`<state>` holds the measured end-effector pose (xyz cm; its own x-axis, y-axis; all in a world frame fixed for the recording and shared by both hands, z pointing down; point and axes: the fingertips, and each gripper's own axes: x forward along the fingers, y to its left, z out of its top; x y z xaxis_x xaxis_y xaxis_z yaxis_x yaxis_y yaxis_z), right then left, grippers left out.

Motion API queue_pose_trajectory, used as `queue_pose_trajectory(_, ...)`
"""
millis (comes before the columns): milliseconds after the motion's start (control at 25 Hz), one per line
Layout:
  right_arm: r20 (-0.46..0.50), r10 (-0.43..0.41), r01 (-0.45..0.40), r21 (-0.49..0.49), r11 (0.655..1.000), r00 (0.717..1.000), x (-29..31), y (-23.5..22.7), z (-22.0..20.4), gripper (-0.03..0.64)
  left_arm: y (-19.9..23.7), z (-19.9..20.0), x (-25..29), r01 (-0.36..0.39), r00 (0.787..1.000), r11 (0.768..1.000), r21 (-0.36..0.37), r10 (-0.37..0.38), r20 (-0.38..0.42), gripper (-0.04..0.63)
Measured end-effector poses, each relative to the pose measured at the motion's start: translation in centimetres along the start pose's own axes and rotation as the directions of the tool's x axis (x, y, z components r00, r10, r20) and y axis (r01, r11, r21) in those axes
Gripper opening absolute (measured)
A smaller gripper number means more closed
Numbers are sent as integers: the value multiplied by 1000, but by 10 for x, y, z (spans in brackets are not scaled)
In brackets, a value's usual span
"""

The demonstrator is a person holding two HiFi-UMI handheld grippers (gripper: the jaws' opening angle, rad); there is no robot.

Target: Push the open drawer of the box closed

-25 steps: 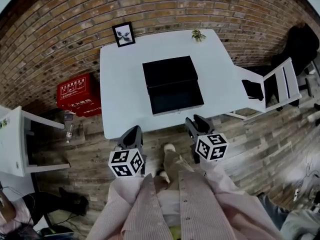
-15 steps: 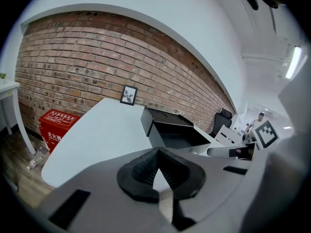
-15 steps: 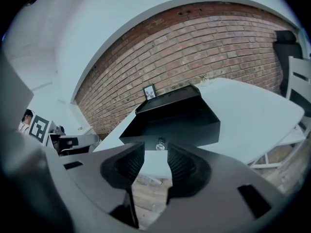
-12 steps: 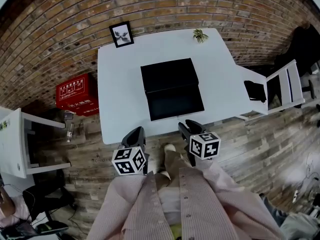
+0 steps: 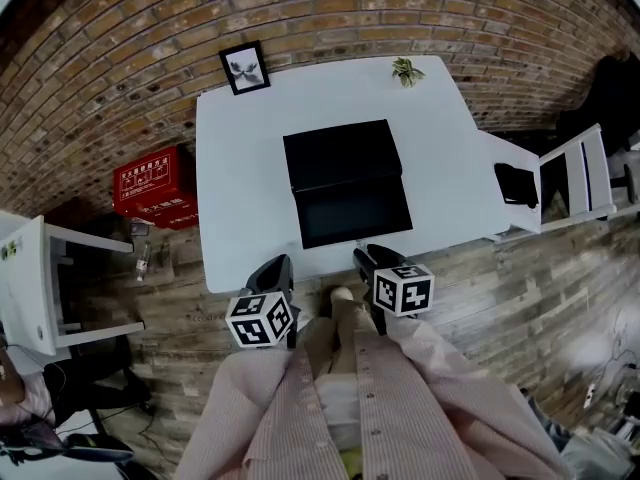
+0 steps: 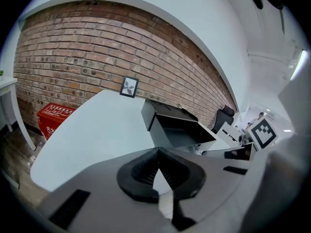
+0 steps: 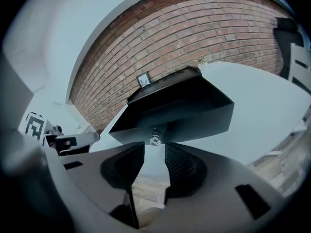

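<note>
A black box (image 5: 338,148) sits mid-table on the white table (image 5: 235,188), its open drawer (image 5: 355,210) pulled out toward the near edge. In the right gripper view the drawer's front (image 7: 184,123) fills the middle, with a small metal knob (image 7: 155,140) just beyond my right gripper (image 7: 154,152). That gripper is slightly open and holds nothing. It hovers at the table's near edge in front of the drawer (image 5: 368,258). My left gripper (image 5: 272,268) hangs off the near edge, left of the drawer, and is shut and empty (image 6: 156,152). It sees the box (image 6: 160,111) from the side.
A framed picture (image 5: 245,68) and a small plant (image 5: 405,70) stand along the table's far edge by the brick wall. A red box (image 5: 155,183) lies on the floor at left. White chairs stand at right (image 5: 570,168) and left (image 5: 30,283).
My right gripper has moved left and nearer to the drawer's front. The left gripper has barely shifted. The drawer stands open as before.
</note>
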<state>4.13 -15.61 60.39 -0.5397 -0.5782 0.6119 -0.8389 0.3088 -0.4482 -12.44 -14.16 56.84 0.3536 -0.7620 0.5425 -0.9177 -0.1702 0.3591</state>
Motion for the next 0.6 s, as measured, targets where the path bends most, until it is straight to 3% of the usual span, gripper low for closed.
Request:
queue_pose_trajectory(360, -23, -28, 30, 65, 997, 999, 12, 1, -2, 130, 5, 0, 6, 51, 997, 999, 18, -50, -52, -4)
queue_pose_trajectory(440, -8, -46, 46, 72, 996, 999, 11, -1, 2, 77, 5, -1, 8, 68, 996, 997, 24, -67, -63, -5)
queue_pose_trajectory(600, -8, -56, 56, 69, 996, 998, 12, 0, 1, 75, 6, -3, 9, 88, 993, 996, 28, -86, -81, -5)
